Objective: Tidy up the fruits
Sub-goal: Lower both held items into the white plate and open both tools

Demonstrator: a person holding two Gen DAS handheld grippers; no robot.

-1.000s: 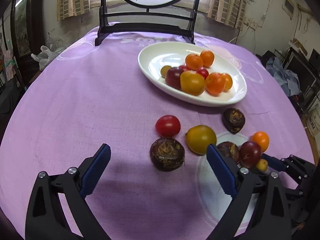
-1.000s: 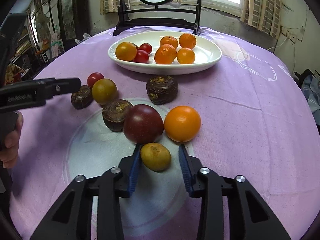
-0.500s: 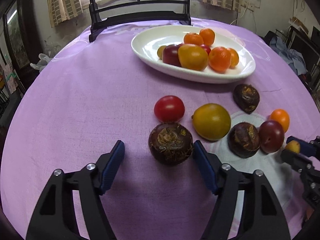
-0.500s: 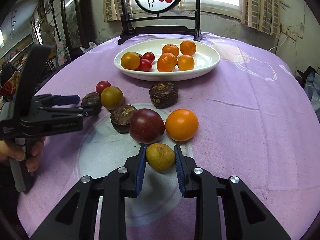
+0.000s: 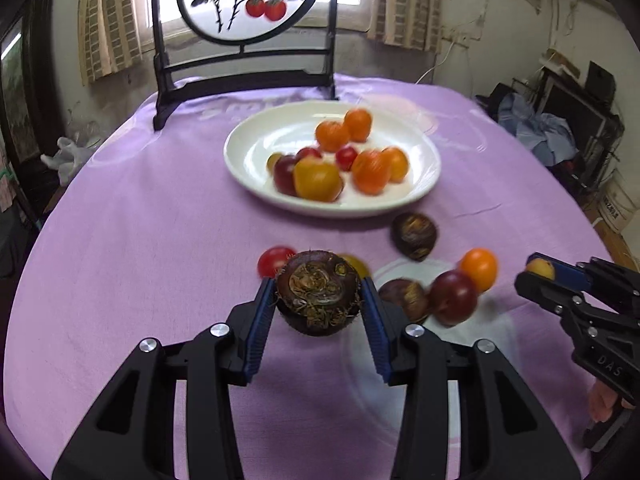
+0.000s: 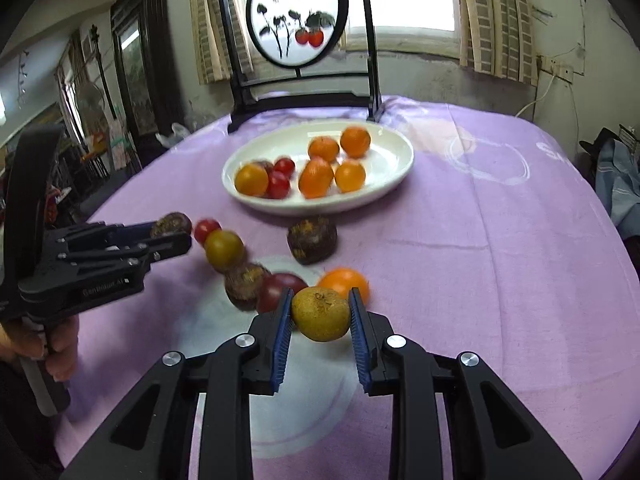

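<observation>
Loose fruits [image 5: 464, 292] before white plate [image 5: 248, 160]

Dark brown fruit [image 5: 318, 292], round, rough, dried fibres on its top face, clamped between two blue pads and clear of the purple cloth [image 5: 132, 240]; small yellow-green fruit [image 6: 320, 314], speckled skin, likewise pinched between blue pads above the cloth; white oval plate [image 5: 256, 140] further back, holding oranges, small red tomatoes, one yellow-orange fruit and one dark red one, all blurred; loose on the cloth: red tomato [image 5: 272, 261], yellow-green tomato [image 6: 224, 249], two more dark brown fruits [image 5: 414, 236] [image 6: 245, 286], dark red plum [image 5: 454, 298], orange [image 5: 479, 269], grouped near one another in front of the plate.
</observation>
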